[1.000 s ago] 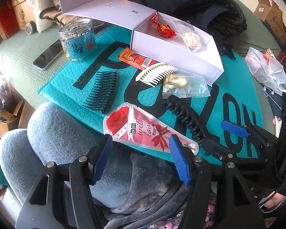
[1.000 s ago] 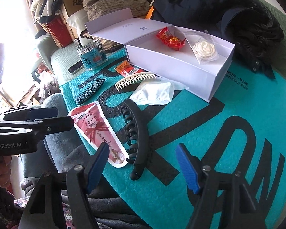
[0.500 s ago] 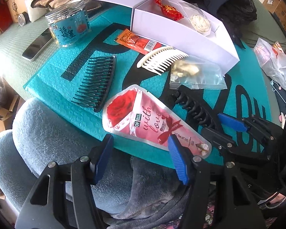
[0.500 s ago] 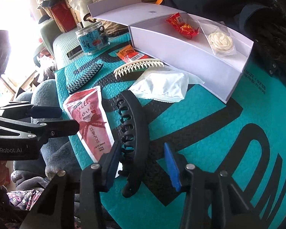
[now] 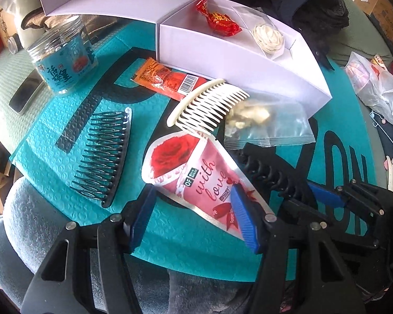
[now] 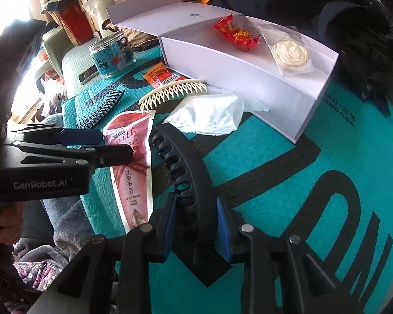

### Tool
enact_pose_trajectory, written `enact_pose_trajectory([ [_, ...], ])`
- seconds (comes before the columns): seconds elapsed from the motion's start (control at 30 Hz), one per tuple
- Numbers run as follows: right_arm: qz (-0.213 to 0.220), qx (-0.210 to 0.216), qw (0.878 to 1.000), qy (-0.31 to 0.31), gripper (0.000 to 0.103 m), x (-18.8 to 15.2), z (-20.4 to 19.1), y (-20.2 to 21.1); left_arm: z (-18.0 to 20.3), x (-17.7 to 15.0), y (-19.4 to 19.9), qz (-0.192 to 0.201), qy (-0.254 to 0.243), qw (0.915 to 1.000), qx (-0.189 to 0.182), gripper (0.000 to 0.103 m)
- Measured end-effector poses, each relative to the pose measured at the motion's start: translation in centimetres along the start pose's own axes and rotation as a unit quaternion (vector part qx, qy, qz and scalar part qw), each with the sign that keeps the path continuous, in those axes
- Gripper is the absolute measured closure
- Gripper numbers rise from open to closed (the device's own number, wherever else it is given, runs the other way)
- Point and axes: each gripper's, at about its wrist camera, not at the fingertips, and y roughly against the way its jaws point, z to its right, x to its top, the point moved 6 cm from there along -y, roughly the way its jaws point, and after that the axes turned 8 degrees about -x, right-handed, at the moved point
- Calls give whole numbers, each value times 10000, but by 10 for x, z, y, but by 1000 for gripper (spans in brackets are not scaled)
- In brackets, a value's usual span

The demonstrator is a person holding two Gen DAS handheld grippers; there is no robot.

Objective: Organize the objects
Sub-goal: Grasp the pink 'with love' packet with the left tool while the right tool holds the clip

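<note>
My right gripper (image 6: pixel 196 225) is shut on the near end of a black hair claw clip (image 6: pixel 188 162), which lies on the teal mailer (image 6: pixel 288 183). The clip also shows in the left wrist view (image 5: pixel 269 175). My left gripper (image 5: pixel 194 217) is open, its fingers on either side of the near part of a pink "with love" pouch (image 5: pixel 196 180). That pouch shows in the right wrist view (image 6: pixel 131 162). An open white box (image 5: pixel 235 60) at the back holds a red candy (image 5: pixel 220 21) and a bagged cream flower (image 5: pixel 268 36).
On the mailer lie a black comb (image 5: pixel 102 154), a cream comb (image 5: pixel 207 104), an orange sachet (image 5: pixel 165 78) and a clear bag (image 5: pixel 267 123). A blue jar (image 5: pixel 63 60) and a phone (image 5: pixel 23 96) sit at the left. Dark clothing (image 6: pixel 353 13) lies behind the box.
Both grippers moved forward over the mailer. My right gripper closed onto the black claw clip. My left gripper advanced around the pink pouch and stayed open.
</note>
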Motion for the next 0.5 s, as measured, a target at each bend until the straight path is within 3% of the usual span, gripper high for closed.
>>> enact_pose_trajectory([
  [0.23,-26,-129,9999,-26,74,-2,4,2,6,-5,7,-154,121,9998,-85,44],
  [0.37,-30,-196,9998,-91,74,-5,11,4,14,-5,6,-221,153,9993,-273,35],
  [0.5,-9,-223,9997,-80,74,-6,12,4,21,-8,-7,-476,146,9986,-173,29],
])
